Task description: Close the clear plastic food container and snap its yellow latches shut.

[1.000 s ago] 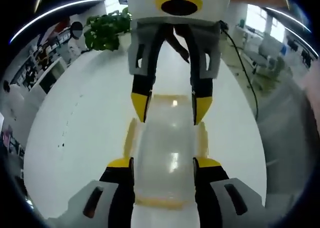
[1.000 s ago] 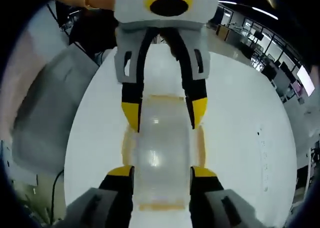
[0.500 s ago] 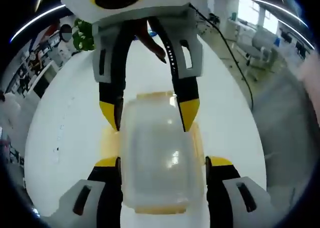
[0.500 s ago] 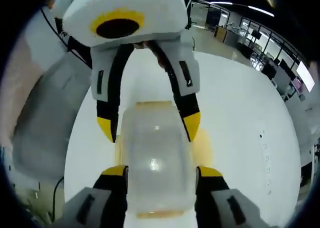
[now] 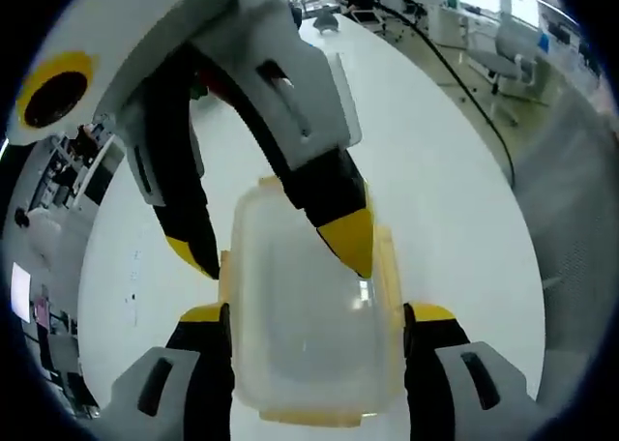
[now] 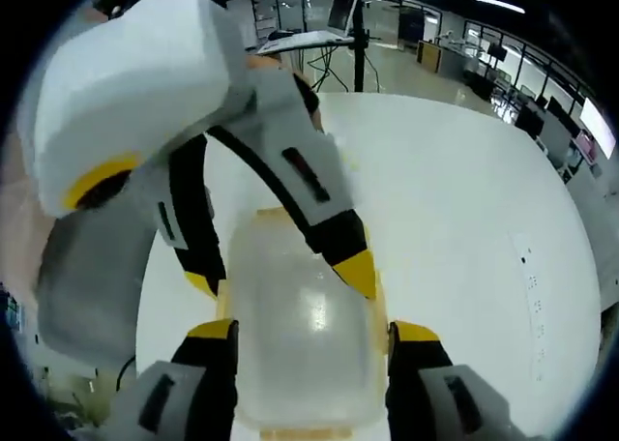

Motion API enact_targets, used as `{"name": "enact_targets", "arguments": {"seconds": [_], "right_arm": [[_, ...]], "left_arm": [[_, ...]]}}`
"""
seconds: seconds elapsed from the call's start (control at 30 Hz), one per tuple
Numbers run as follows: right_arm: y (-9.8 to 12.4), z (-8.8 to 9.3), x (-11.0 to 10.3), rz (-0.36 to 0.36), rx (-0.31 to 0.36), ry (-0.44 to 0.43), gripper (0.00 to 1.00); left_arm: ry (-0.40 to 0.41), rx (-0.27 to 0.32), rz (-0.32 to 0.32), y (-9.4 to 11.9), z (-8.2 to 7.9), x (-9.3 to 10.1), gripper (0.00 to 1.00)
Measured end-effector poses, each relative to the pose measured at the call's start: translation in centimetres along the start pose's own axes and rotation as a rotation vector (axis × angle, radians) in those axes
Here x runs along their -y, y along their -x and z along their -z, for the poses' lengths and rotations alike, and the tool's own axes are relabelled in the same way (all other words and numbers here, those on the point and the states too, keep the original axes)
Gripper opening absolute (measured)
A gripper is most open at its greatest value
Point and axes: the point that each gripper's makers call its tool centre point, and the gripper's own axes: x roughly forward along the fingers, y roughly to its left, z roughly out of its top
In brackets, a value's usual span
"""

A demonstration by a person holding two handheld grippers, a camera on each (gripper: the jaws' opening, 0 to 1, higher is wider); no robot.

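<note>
Both grippers, left and right, spread wide, seemingly tilted together.

You've got a round white table — the clear container sits on it, lid apparently on.

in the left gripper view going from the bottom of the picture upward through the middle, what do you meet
clear container between the left hand-held gripper jaws → yellow tip of the right hand-held gripper on the lid → white table → cable and office chairs far off
</note>
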Motion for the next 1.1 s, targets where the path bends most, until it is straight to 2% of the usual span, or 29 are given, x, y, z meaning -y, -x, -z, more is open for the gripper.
{"name": "enact_targets", "arguments": {"seconds": [0.3, 0.6, 0.7, 0.8, 0.9, 0.93, 0.97, 1.0, 1.03, 1.1], "right_arm": [[-0.8, -0.5, 0.0, -0.055, -0.058, -0.052, 0.64], [-0.8, -0.7, 0.2, -0.05, -0.035, -0.09, 0.62], [-0.9, -0.8, 0.4, -0.043, -0.049, -0.127, 0.6], [-0.9, -1.1, 1.1, -0.036, -0.031, -0.19, 0.54], [-1.1, -1.2, 1.1, -0.067, -0.023, -0.17, 0.52], [-1.2, -1.2, 1.2, -0.069, -0.025, -0.134, 0.52], [-1.3, -1.3, 1.0, -0.071, -0.03, -0.165, 0.52], [-1.5, -1.5, 1.0, -0.09, -0.028, -0.125, 0.52], [-1.5, -1.3, 1.1, -0.081, -0.04, -0.137, 0.51], [-1.6, -1.3, 1.1, -0.105, -0.058, -0.148, 0.51]], "left_arm": [[0.023, 0.034, -0.037, -0.2, -0.1, -0.1, 0.7], [0.025, 0.039, -0.033, -0.2, -0.1, -0.1, 0.69], [0.029, 0.035, -0.034, -0.2, -0.1, -0.1, 0.68], [0.037, 0.05, -0.037, -0.1, -0.1, -0.2, 0.68], [0.042, 0.064, -0.038, -0.1, -0.1, -0.2, 0.67], [0.045, 0.067, -0.039, -0.1, -0.1, -0.2, 0.67], [0.03, 0.068, -0.055, -0.2, -0.2, -0.3, 0.67], [0.042, 0.067, -0.053, -0.2, -0.1, -0.3, 0.67], [0.09, 0.055, -0.037, -0.1, 0.4, 0.2, 0.67], [0.052, 0.081, -0.044, -0.1, 0.0, -0.2, 0.67]]}}
